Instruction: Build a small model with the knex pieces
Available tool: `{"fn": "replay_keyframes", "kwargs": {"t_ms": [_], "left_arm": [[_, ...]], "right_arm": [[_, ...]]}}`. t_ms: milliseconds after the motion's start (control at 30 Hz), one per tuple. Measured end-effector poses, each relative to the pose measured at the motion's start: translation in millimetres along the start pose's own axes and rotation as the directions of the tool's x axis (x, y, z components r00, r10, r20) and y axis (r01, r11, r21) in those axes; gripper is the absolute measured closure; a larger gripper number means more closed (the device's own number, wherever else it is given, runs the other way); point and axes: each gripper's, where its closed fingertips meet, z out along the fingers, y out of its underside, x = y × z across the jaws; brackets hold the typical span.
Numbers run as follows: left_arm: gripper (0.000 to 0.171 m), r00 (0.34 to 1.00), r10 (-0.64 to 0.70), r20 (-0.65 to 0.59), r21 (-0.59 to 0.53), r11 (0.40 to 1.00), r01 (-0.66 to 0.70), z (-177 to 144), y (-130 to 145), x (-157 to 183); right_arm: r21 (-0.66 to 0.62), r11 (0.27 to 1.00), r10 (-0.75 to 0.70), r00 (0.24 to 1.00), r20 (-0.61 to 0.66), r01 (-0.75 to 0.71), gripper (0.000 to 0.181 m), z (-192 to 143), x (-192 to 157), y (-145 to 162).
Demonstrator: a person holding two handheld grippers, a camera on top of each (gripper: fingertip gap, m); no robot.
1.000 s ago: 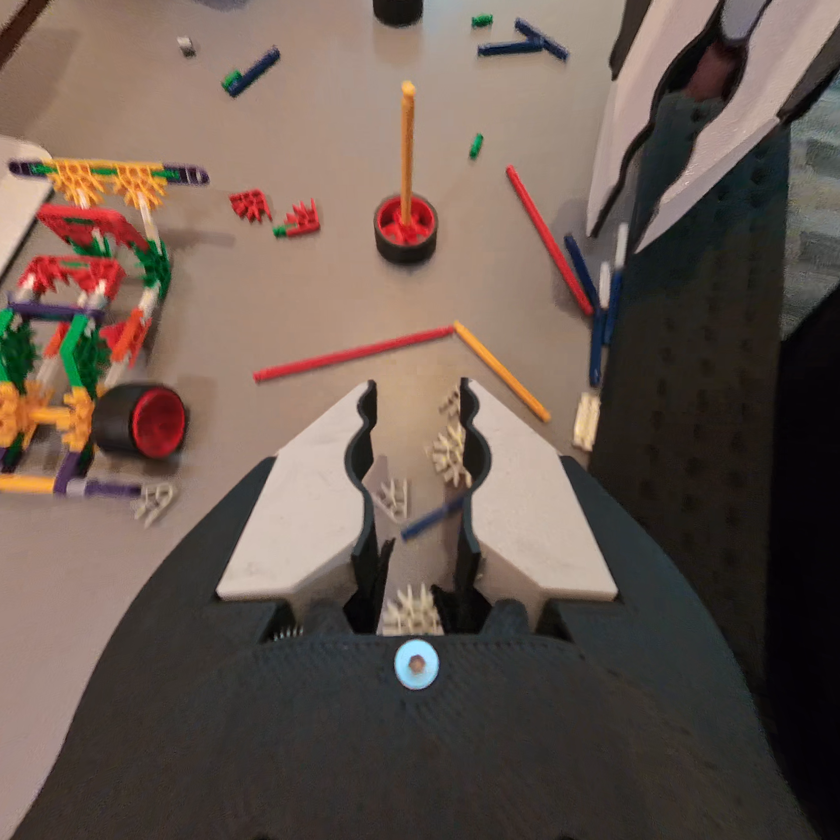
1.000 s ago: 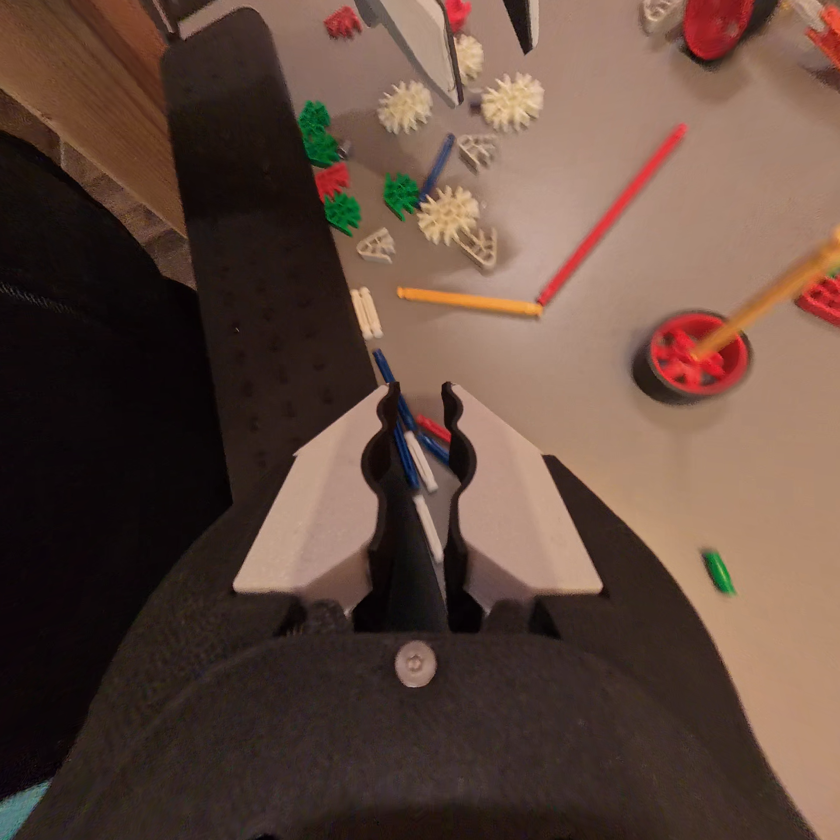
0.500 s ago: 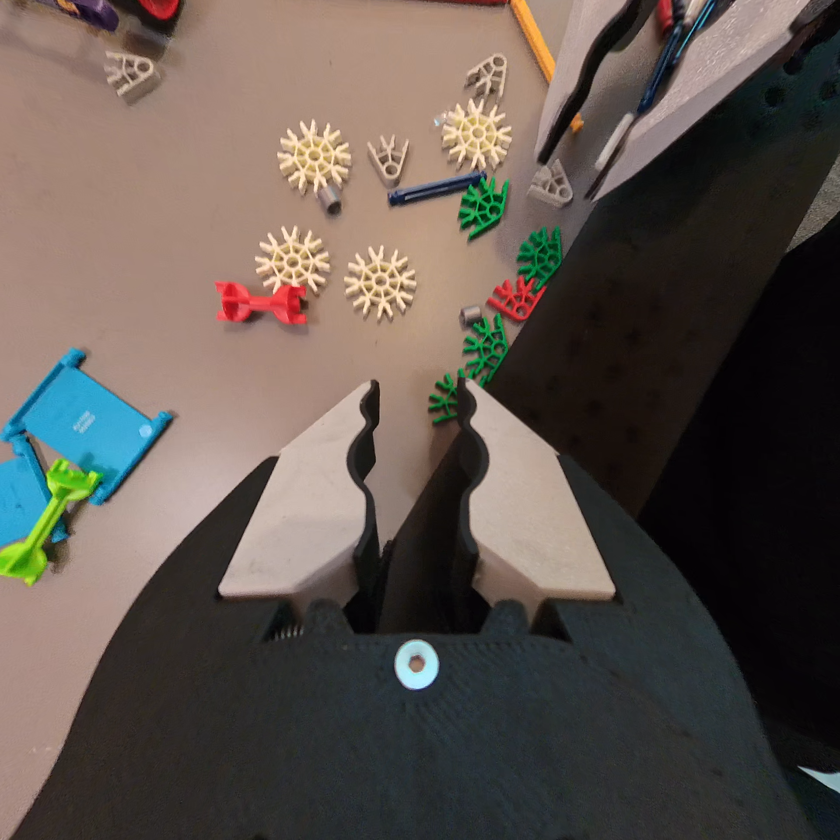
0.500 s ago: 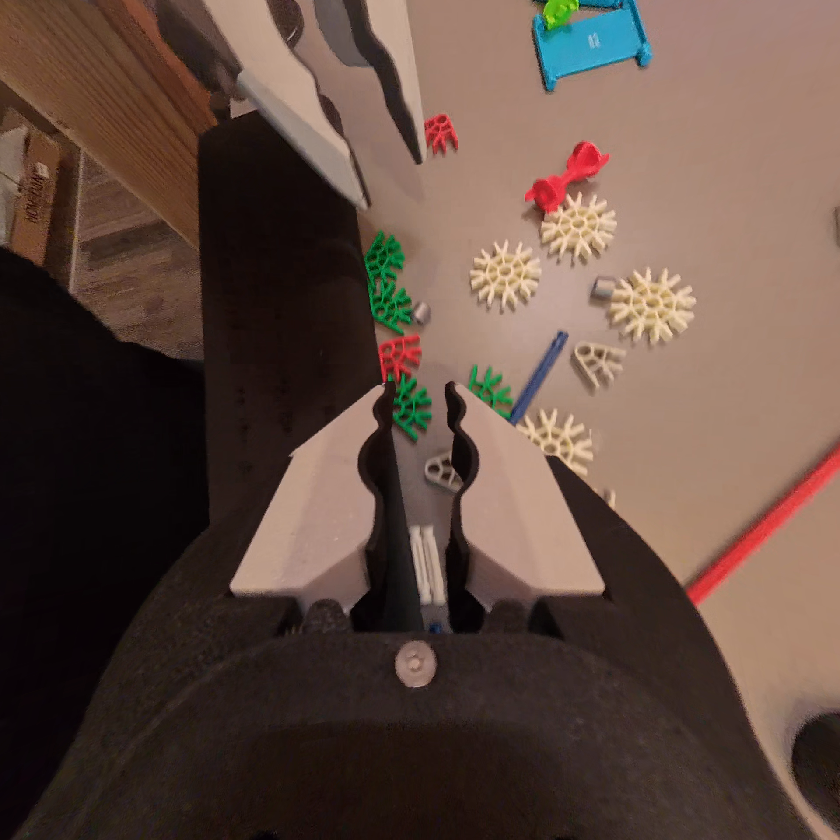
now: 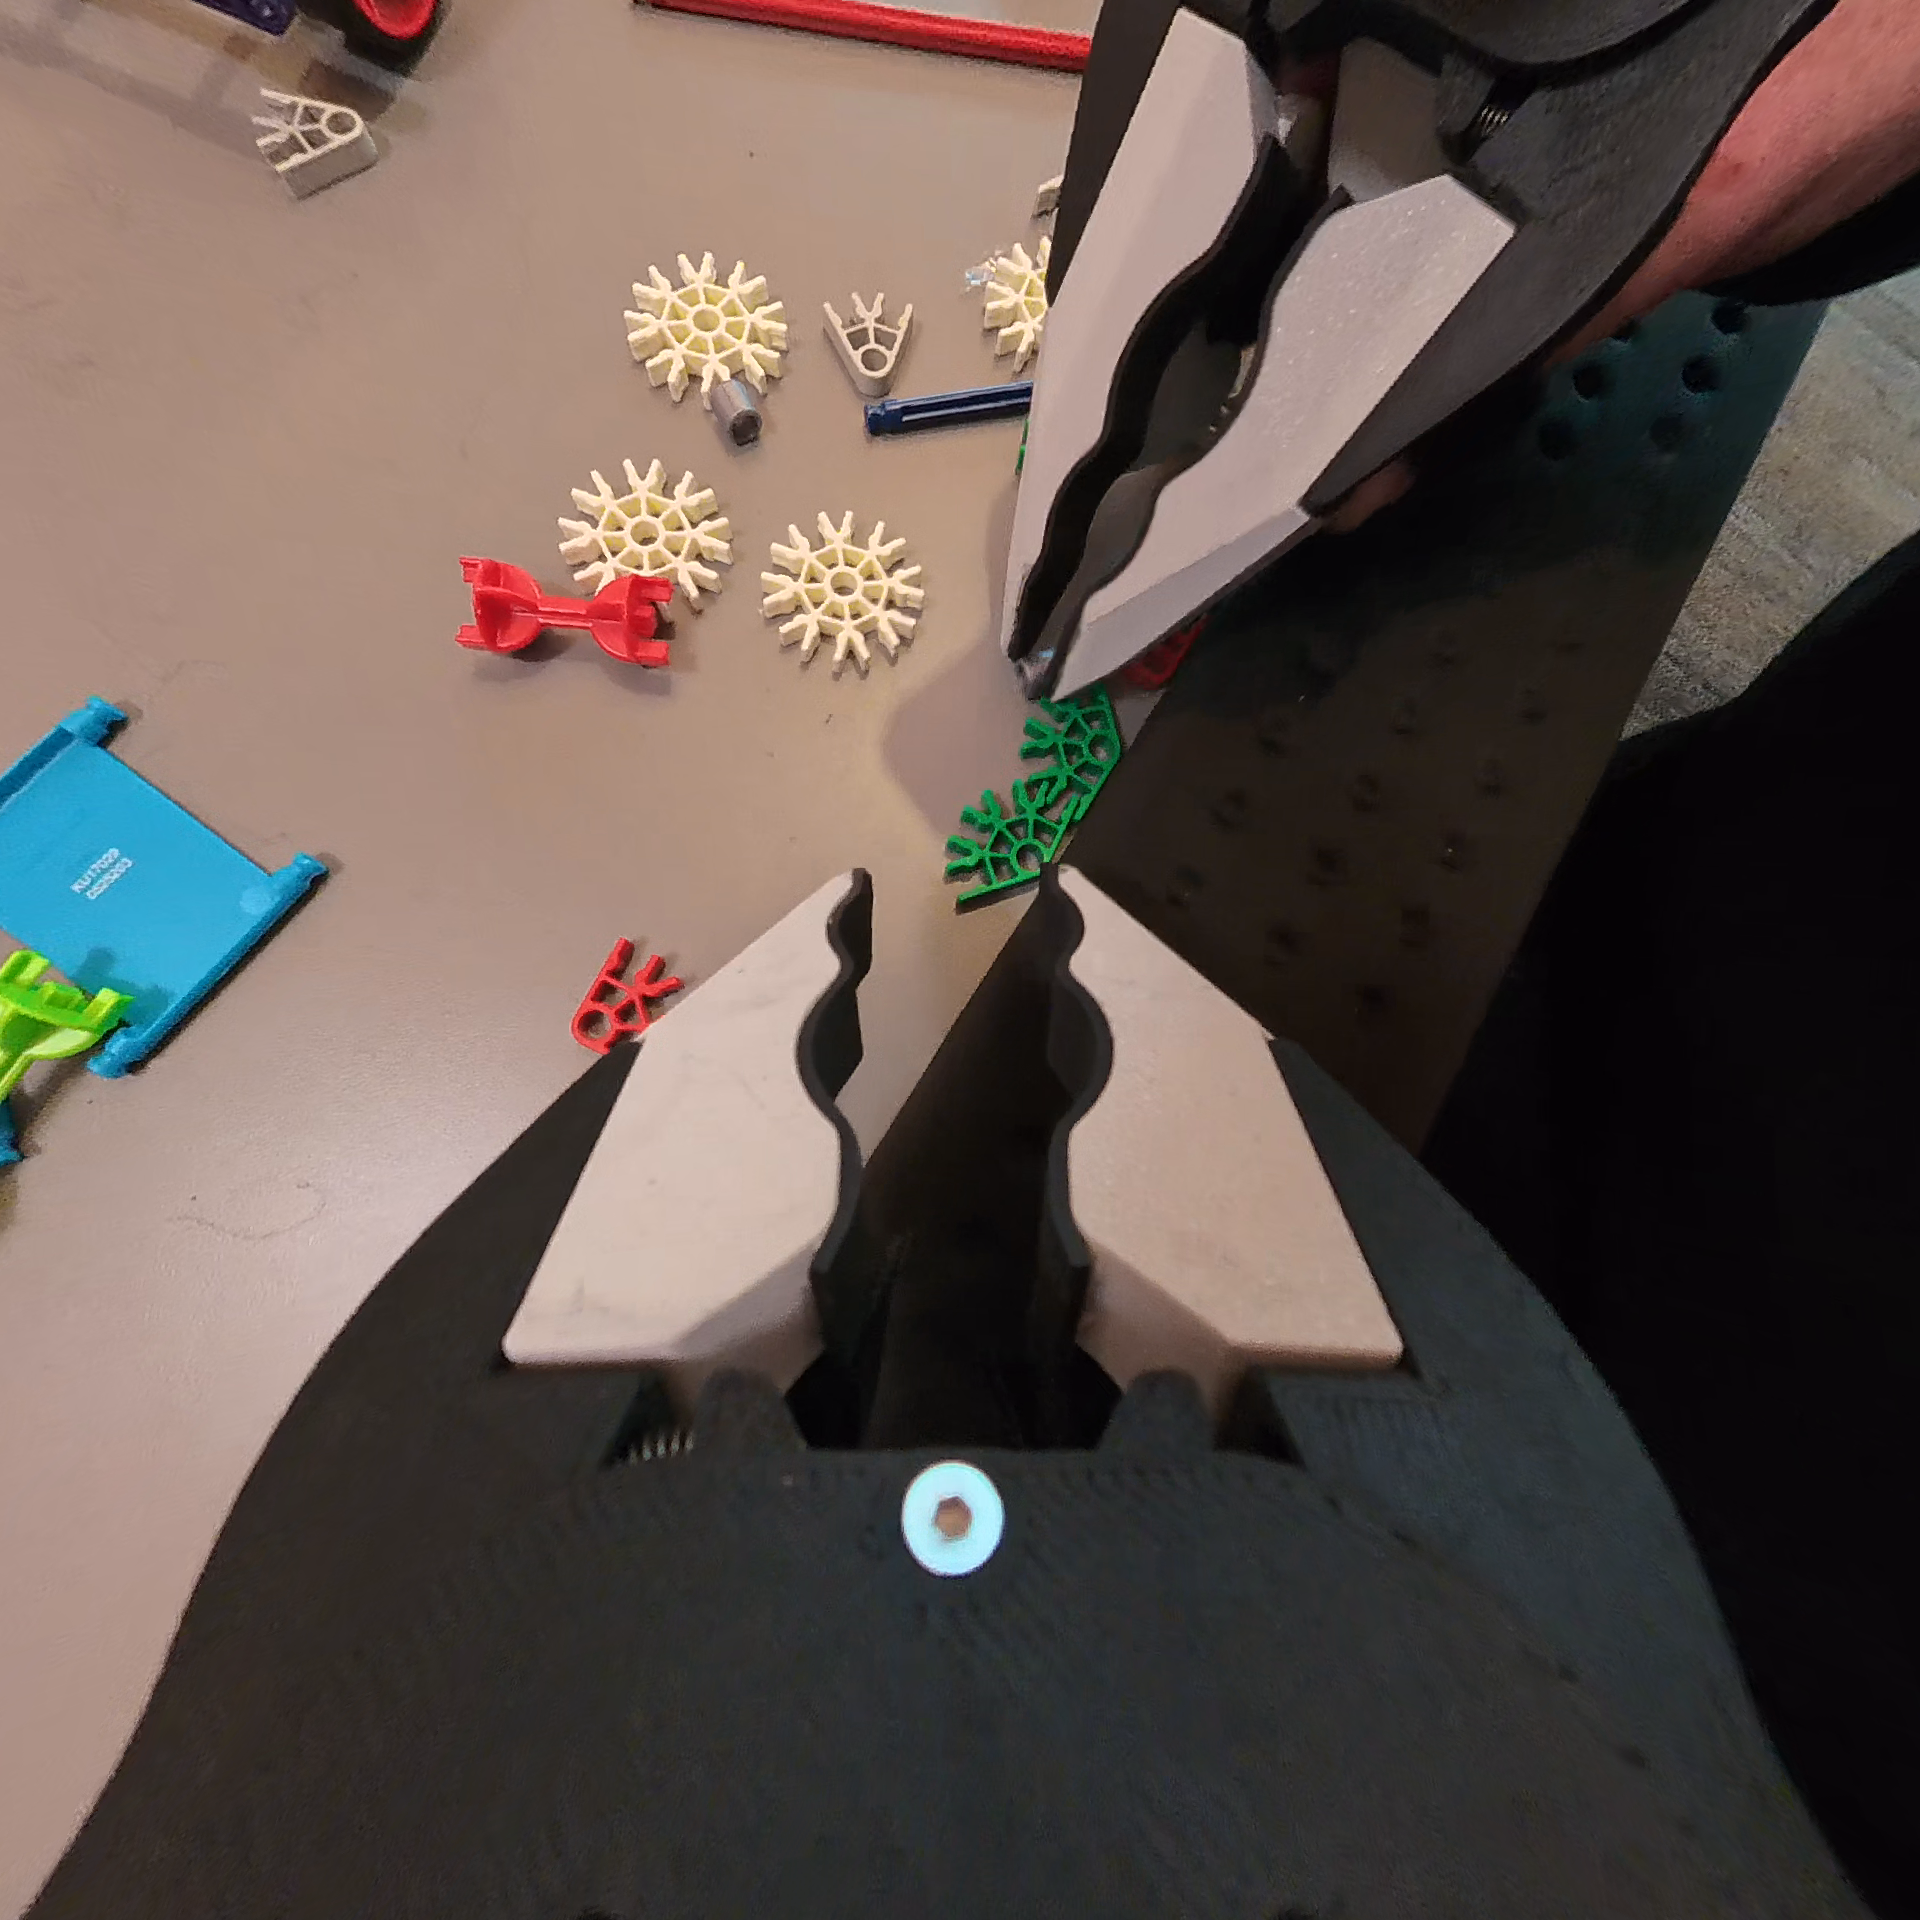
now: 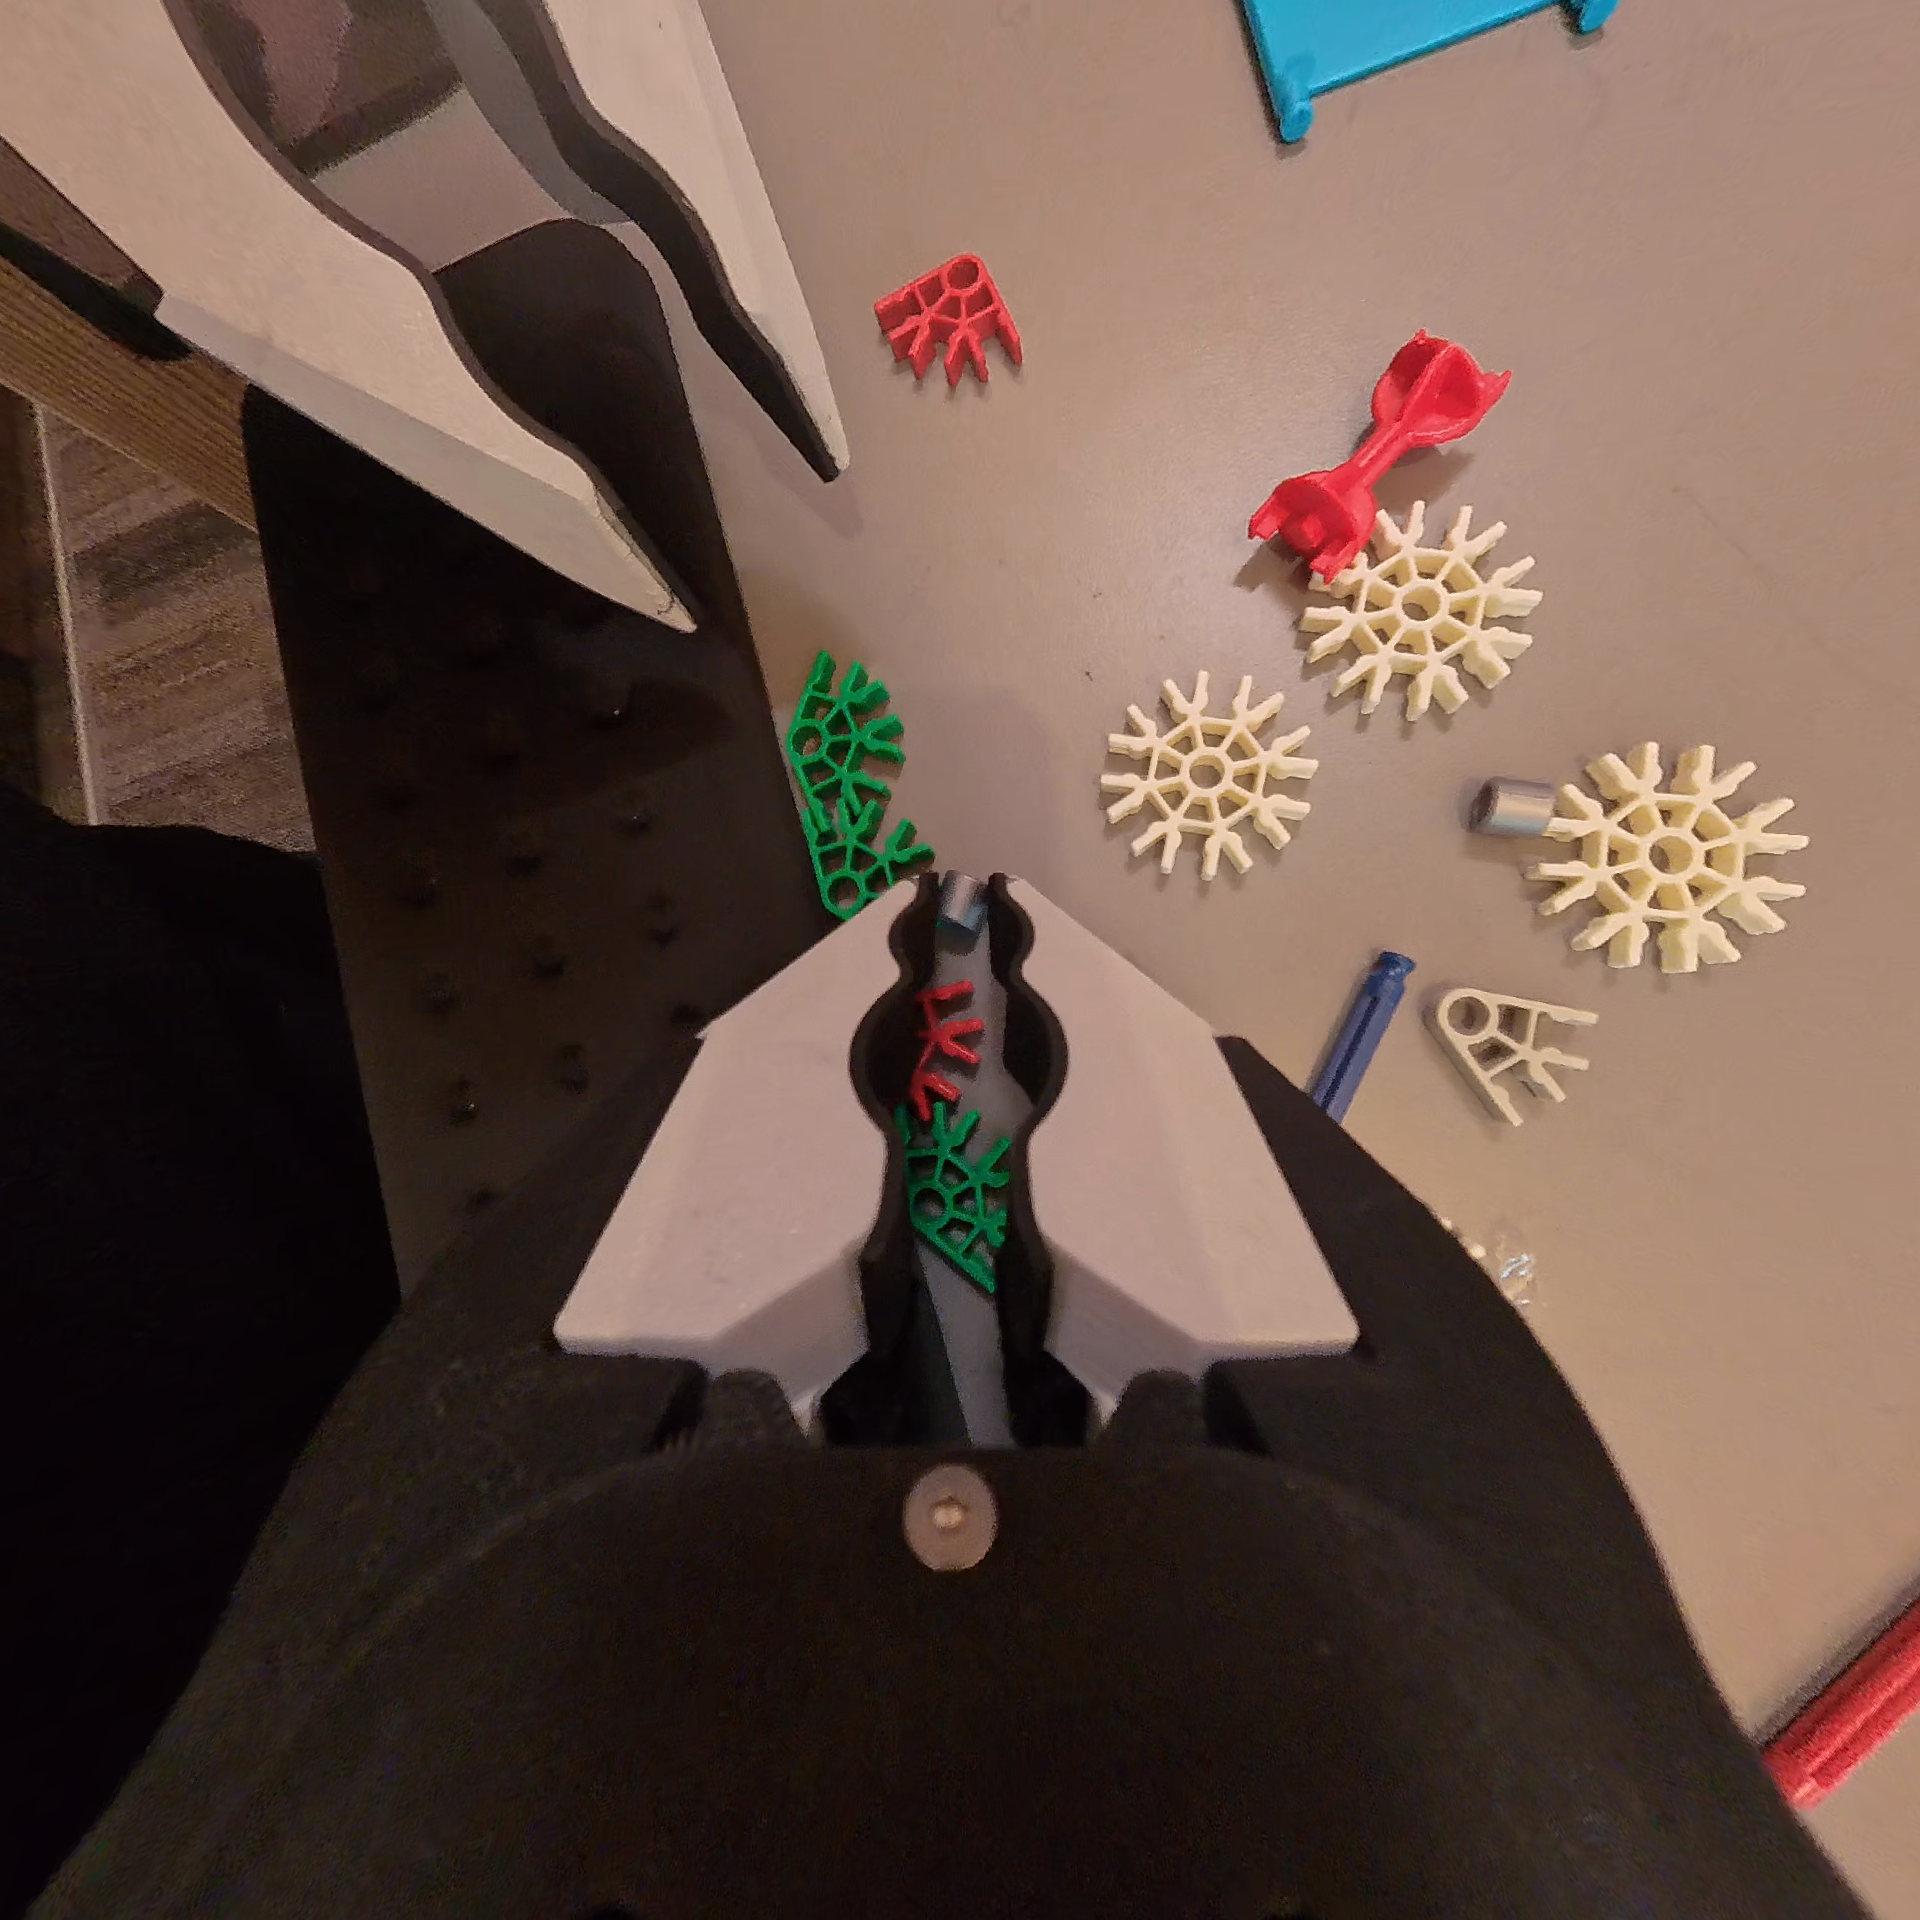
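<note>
Small grey tube [image 6: 961,900]: pinched at the right gripper [image 6: 961,894] tips, middle of frame.
Left gripper [image 5: 956,883]: fingers apart, holding nothing, by green pieces [image 5: 1034,821].

The right gripper [image 6: 961,899] hovers over the near edge of the grey table [image 6: 1091,208], its jaws narrowly parted with a small grey metal spacer [image 6: 960,902] at the tips; contact cannot be confirmed. Seen through the gap, a red connector [image 6: 943,1039] and a green connector [image 6: 956,1195] lie on the table. Two more green connectors [image 6: 847,779] lie against the black perforated strip [image 6: 499,831] along that edge. The left gripper [image 6: 764,540] hangs at upper left, jaws apart. Farther in lie three cream snowflake connectors [image 6: 1208,774], a red clip [image 6: 1377,462], another red connector [image 6: 951,317], a blue rod [image 6: 1361,1029] and a grey connector [image 6: 1507,1049].
</note>
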Motion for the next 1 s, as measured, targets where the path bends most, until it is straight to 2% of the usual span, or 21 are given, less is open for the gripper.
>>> {"fn": "replay_keyframes", "kwargs": {"t_ms": [167, 300, 400, 467, 500, 600, 700, 833, 1000], "left_arm": [[0.143, 1.0, 0.0, -0.005, 0.045, 0.999, 0.001, -0.8, -5.4, -0.8], [0.143, 0.999, -0.043, -0.022, 0.127, 0.991, 0.045, 2.0, -24.2, 1.9], [0.142, 0.977, -0.157, -0.148, 0.26, 0.947, 0.191, 1.5, -57.3, 9.9], [0.143, 0.916, -0.237, -0.323, 0.358, 0.866, 0.35, -6.1, -87.3, 18.5], [0.144, 0.878, -0.268, -0.398, 0.37, 0.828, 0.421, -8.0, -98.0, 20.3], [0.148, 0.735, -0.292, -0.613, 0.329, 0.75, 0.573, -10.0, -120.9, 32.5], [0.15, 0.597, -0.281, -0.752, 0.257, 0.708, 0.657, -8.0, -138.6, 47.7], [0.157, 0.511, -0.212, -0.833, 0.249, 0.681, 0.689, -8.8, -164.6, 63.1], [0.157, 0.503, -0.171, -0.847, 0.268, 0.679, 0.683, 5.8, -194.1, 73.3]], "right_arm": [[0.034, 0.999, 0.038, 0.999, 0.007, -0.038, 0.176, -5.4, 1.4, -2.1], [0.204, 0.979, 0.022, 1.0, -0.021, -0.017, 0.176, -35.0, 6.5, -22.1], [0.321, 0.942, -0.067, 0.991, -0.118, 0.102, 0.176, -66.8, 7.6, -36.9], [0.349, 0.916, -0.134, 0.97, -0.201, 0.199, 0.176, -85.5, 7.2, -41.8], [0.351, 0.903, -0.168, 0.955, -0.246, 0.249, 0.176, -94.1, 7.0, -43.4], [0.358, 0.86, -0.237, 0.905, -0.353, 0.365, 0.176, -118.6, 4.3, -48.6], [0.375, 0.828, -0.257, 0.877, -0.406, 0.417, 0.177, -138.3, 2.4, -51.0], [0.404, 0.814, -0.242, 0.875, -0.418, 0.418, 0.177, -155.2, 3.9, -45.8], [0.458, 0.811, -0.157, 0.889, -0.431, 0.364, 0.176, -183.6, 21.4, -29.1]]}}
